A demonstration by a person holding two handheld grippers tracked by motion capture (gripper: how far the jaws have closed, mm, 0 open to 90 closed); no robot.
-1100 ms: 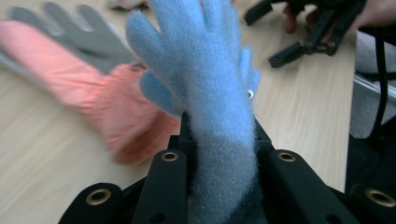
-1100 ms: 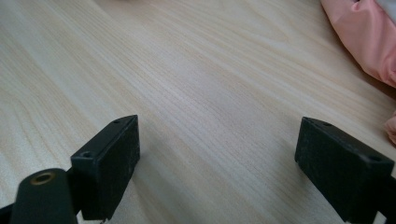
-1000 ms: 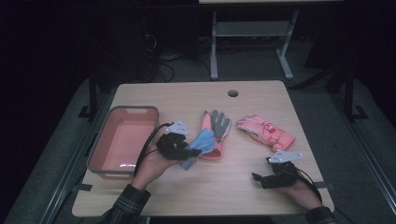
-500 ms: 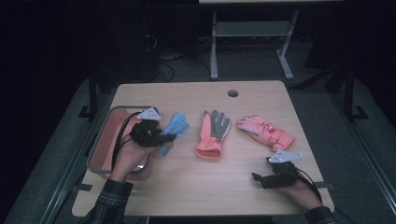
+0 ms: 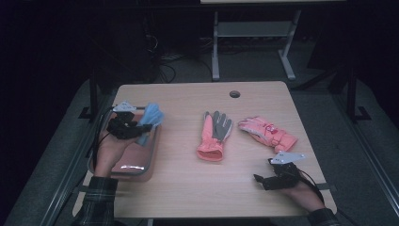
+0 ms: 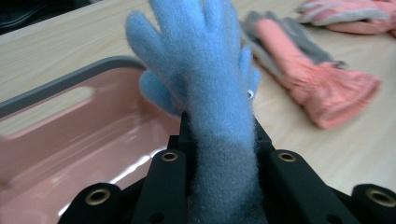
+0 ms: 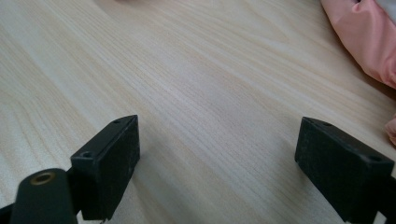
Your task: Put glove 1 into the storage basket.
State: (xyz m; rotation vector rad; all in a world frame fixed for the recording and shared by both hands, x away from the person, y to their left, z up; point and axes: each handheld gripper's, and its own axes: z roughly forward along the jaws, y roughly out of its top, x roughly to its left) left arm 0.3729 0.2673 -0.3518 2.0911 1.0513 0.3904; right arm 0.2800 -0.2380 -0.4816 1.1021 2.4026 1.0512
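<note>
On a wooden bench [image 5: 188,188], a pink tray [image 5: 141,167] sits at the left edge, with the left gripper [image 5: 141,128] holding a fluffy blue glove [image 5: 151,118] clamped in its jaws above it. Two pink gloves [image 5: 214,136] lie mid-bench; the right gripper [image 5: 258,179] rests nearby, jaws apart around nothing.

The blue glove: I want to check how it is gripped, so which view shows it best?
The left gripper view: the blue glove fills the centre, fuzzy, its cuff pinched between the left gripper fingers above the pink tray. The high view shows it small at the tray's edge. The right gripper view looks at bare table.
</note>
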